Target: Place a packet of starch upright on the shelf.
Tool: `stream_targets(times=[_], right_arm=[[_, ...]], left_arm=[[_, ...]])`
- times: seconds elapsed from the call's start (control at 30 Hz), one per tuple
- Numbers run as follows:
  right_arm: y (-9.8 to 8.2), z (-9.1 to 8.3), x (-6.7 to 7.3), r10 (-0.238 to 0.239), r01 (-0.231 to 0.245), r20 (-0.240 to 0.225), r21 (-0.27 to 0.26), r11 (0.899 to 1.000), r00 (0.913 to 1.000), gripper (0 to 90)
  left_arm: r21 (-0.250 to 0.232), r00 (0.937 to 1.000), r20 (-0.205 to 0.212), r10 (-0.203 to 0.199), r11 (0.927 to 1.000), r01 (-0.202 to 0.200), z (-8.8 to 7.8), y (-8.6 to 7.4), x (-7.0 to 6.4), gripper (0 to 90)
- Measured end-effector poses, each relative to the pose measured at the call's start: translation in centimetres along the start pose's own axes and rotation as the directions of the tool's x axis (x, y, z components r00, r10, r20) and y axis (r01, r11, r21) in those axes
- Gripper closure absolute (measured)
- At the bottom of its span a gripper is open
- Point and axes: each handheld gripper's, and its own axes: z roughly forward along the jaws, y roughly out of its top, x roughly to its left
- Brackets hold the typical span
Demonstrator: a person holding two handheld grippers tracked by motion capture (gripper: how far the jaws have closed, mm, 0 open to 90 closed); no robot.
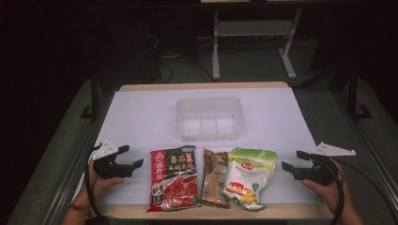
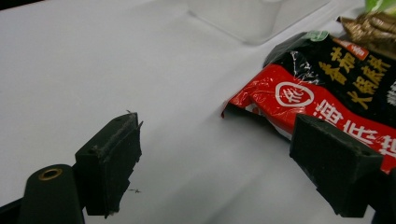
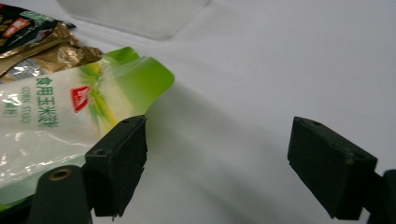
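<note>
Glossy red-and-black packet [image 1: 172, 178], gold pouch [image 1: 215, 178], green-white bag [image 1: 248, 177], side by side

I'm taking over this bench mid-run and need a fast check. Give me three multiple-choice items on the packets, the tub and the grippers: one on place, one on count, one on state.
1. Where does the clear tub stand?
A. Beyond the row of packets
B. On the red and black packet
C. At the left table edge

2. How many packets lie in the row?
A. Two
B. Three
C. Five

3. How are the left gripper and right gripper?
A. Both open, holding nothing
B. Both clamped on packets
C. Left clamped on the tub

Key: 1 A, the tub sits farther back, mid-table. 2 B, the red and black packet, brown packet and green and white packet. 3 A, jaws apart over bare tabletop.
</note>
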Motion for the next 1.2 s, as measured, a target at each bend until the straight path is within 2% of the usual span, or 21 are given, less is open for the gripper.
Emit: stream_targets(times=[0.23, 0.37, 0.53, 0.77, 0.9, 0.97, 1.07, 1.2], right_arm=[[0.2, -0.3, 0.6, 0.01, -0.01, -0.103, 0.002, 1.0, 0.9946, 18.3], [0.5, -0.3, 1.2, -0.002, 0.004, -0.122, 0.011, 1.0, 0.9925, 18.0], [0.6, 0.0, 2.0, -0.02, 0.024, -0.151, 0.025, 0.999, 0.9883, 17.0], [0.5, 0.8, 2.5, -0.012, 0.023, -0.194, 0.056, 0.998, 0.9809, 16.4], [0.3, 1.5, 2.8, 0.009, 0.009, -0.222, 0.079, 0.997, 0.9749, 16.4], [0.3, 1.8, 3.0, 0.003, 0.017, -0.238, 0.086, 0.996, 0.9713, 16.4], [0.4, 2.3, 3.2, 0.034, -0.009, -0.267, 0.094, 0.996, 0.9632, 16.4], [0.4, 3.2, 3.6, 0.037, -0.001, -0.292, 0.123, 0.992, 0.9556, 13.9]], left_arm=[[0.009, 0.9999, 0.013, 0.01, 0.9999, -0.01, 0.2, 0.0, -0.5, 18.8], [0.012, 0.9994, 0.016, 0.029, 0.9995, -0.03, 0.2, 0.0, -0.7, 19.6], [0.014, 0.9993, 0.016, 0.033, 0.9993, -0.033, 0.4, 0.1, -0.8, 19.6], [0.028, 0.9987, 0.014, 0.05, 0.9984, -0.05, 0.7, 0.2, -1.0, 19.7], [0.029, 0.999, 0.013, 0.044, 0.9986, -0.044, 0.7, 0.1, -1.0, 19.7], [0.032, 0.9988, 0.012, 0.047, 0.9983, -0.048, 0.7, 0.2, -1.0, 19.8], [0.032, 0.9986, 0.016, 0.05, 0.9982, -0.05, 0.8, 0.2, -1.1, 19.8], [0.033, 0.9985, 0.02, 0.05, 0.9982, -0.051, 0.8, 0.2, -1.2, 19.8]])
